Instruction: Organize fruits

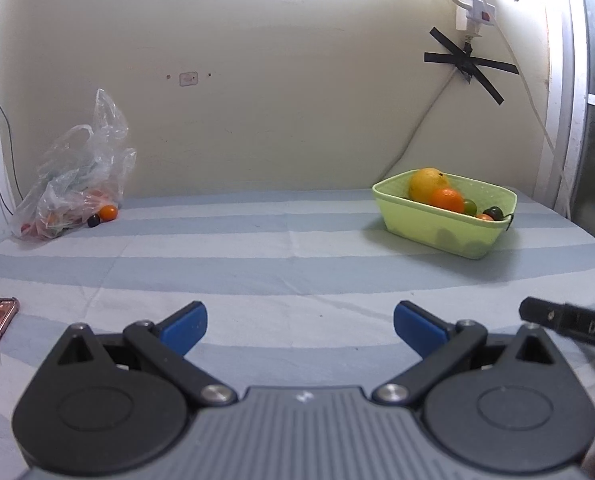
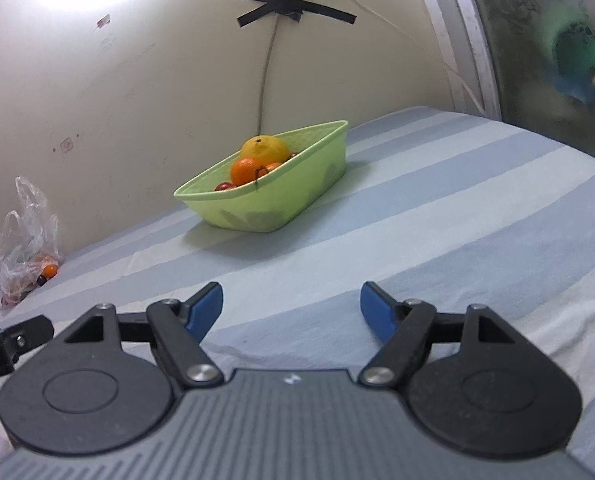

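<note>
Left gripper point(image 1: 300, 326), blue-padded jaws spread wide and empty; right gripper point(image 2: 292, 308), jaws likewise apart, nothing between. The pale green rectangular plastic basket point(image 1: 425, 224) of fruit lies well ahead and right of the left gripper; a small loose orange point(image 1: 108, 212) sits far ahead-left beside a crumpled clear plastic bag point(image 1: 73, 184). Probable step: approach the orange low, jaws straddling it. The basket's long axis runs obliquely, from near-left to far-right in the right wrist view.
</note>
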`<move>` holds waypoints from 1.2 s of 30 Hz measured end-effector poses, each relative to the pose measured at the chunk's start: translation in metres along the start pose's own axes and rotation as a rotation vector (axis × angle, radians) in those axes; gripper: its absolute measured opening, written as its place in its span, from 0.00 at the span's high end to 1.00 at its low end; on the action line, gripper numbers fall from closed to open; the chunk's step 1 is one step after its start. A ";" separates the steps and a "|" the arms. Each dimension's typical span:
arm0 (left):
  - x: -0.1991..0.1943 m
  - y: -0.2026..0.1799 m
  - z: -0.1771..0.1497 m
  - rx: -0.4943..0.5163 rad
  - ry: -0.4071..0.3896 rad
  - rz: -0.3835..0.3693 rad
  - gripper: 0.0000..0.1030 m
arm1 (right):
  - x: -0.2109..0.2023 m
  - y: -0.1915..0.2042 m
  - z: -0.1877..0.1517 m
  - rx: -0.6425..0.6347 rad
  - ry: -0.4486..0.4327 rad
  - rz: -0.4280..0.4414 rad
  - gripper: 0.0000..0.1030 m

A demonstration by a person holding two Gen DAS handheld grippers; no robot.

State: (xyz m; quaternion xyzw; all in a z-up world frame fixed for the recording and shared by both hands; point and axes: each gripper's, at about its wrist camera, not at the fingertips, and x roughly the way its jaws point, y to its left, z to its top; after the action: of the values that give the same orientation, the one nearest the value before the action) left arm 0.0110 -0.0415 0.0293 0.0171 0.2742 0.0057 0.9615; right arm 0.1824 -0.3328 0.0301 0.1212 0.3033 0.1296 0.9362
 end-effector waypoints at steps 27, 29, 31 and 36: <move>0.007 -0.014 -0.006 0.112 0.042 0.064 0.00 | 0.000 0.002 -0.003 0.019 0.019 0.079 0.23; 0.007 -0.013 -0.007 0.107 0.047 0.066 0.00 | -0.001 0.002 -0.003 0.019 0.019 0.079 0.23; 0.007 -0.012 -0.007 0.102 0.045 0.064 0.00 | -0.001 0.002 -0.003 0.019 0.018 0.078 0.23; 0.005 -0.010 -0.006 0.092 0.061 0.041 0.00 | -0.001 0.002 -0.003 0.020 0.018 0.077 0.23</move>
State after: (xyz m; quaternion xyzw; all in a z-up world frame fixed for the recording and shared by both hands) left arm 0.0119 -0.0511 0.0216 0.0670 0.3030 0.0134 0.9505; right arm 0.1792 -0.3306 0.0288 0.1409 0.3079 0.1637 0.9266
